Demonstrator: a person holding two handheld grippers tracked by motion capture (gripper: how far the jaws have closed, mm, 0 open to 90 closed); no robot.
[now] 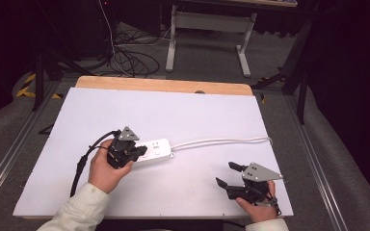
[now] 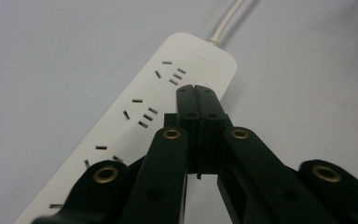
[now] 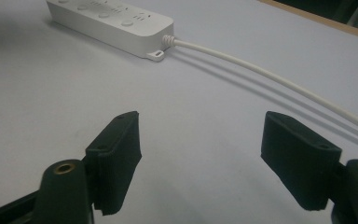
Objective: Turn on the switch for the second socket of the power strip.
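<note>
One power strip (image 1: 155, 150), two grippers — left gripper (image 2: 196, 88), right gripper (image 3: 200, 154)

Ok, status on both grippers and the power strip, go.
Left gripper shut, empty, over the power strip. Right gripper open, empty, apart from it. Strip flat on the table, cord trailing right. Nothing in the way.

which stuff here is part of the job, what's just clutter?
In the job:
- power strip
- its cord
- left gripper, shut, over the strip
- right gripper, open, off to the side

Lying about:
- white frame beyond the table
- floor cables
</note>
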